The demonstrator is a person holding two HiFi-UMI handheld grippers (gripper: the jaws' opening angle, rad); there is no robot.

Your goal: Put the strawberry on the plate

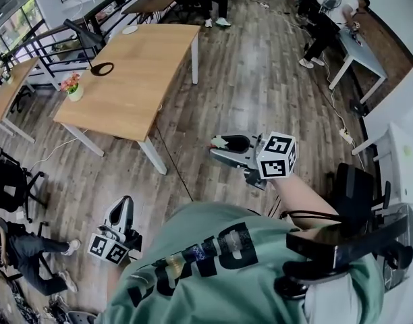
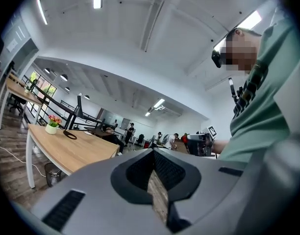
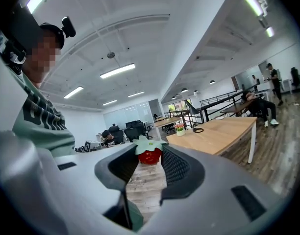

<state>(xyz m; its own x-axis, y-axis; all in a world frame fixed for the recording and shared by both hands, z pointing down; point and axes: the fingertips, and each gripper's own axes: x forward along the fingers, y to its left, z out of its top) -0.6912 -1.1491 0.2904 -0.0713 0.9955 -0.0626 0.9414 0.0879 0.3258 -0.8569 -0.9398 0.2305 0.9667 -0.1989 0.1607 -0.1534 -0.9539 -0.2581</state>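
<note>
In the head view, the right gripper (image 1: 228, 144) reaches out on a bare forearm at 1 o'clock from the green-shirted chest. It lies about level, with its jaws pointing toward 9 o'clock. The strawberry (image 1: 220, 142) sits at its tips, over the plank floor and well apart from the wooden table (image 1: 146, 66) at 11 o'clock. A small pale plate (image 1: 130, 30) lies near the table's far edge, too small to make out further. The left gripper (image 1: 125, 206) hangs low at 8 o'clock and points toward 12 o'clock; the shirt cuts off the hand that holds it.

In the left gripper view, the left gripper (image 2: 152, 153) has a smooth grey shell and black ribbed pads. The pads meet at the tips with nothing between them, and a thin wedge of floorboards shows behind. The table (image 2: 66, 148) stands at 9 o'clock.

In the right gripper view, the right gripper (image 3: 149, 150) is clenched on the strawberry (image 3: 150, 155). The fruit is glossy red under a pale green leafy cap and is pinched between the ribbed pads at their very tips. The table (image 3: 223, 131) lies at 3 o'clock.
</note>
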